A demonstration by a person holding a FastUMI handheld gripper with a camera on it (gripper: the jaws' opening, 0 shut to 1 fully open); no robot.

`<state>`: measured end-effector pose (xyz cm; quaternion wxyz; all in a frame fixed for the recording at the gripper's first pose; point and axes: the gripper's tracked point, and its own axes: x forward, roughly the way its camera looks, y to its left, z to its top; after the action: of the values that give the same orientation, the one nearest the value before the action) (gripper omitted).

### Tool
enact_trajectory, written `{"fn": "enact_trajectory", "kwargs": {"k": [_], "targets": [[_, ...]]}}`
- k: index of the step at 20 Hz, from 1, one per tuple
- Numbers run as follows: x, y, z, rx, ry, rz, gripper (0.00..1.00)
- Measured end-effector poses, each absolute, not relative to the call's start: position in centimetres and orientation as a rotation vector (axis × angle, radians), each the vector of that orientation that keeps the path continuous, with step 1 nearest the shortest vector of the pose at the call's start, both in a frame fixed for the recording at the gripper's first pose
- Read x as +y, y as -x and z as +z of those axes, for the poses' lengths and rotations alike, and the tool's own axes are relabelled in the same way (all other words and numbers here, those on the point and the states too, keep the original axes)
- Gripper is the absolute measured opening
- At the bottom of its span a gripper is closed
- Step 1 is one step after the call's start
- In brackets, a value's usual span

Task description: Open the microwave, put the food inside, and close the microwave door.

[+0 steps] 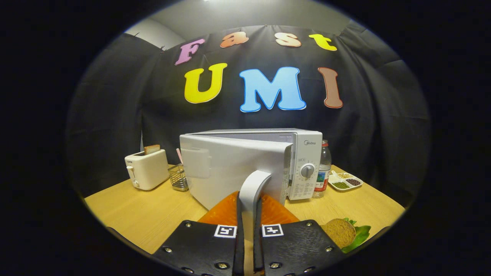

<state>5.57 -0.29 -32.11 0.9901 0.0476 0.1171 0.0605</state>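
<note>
On the left of the counter (126, 214) stands a white toaster (147, 168) with a slice in its slot, then a wire basket (178, 177). The microwave (303, 168) has its door (230, 168) swung partly out, and the fingers (303, 245) are pressed together on the door handle (251, 191). To open it well, I'd say pull along the door's arc, keeping the grip square. "Midea" reads on the control panel. A bottle (324, 168) and a snack tray (345, 181) sit beyond; the food (339, 232) waits beside the right finger.
</note>
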Motion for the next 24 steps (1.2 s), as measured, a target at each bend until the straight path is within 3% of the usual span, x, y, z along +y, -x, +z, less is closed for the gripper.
{"fn": "enact_trajectory", "kwargs": {"k": [12,24], "targets": [[14.0,1.7,-30.2,0.153,-0.148,0.187,0.09],[22.3,2.5,-29.4,0.092,-0.042,-0.005,0.09]]}}
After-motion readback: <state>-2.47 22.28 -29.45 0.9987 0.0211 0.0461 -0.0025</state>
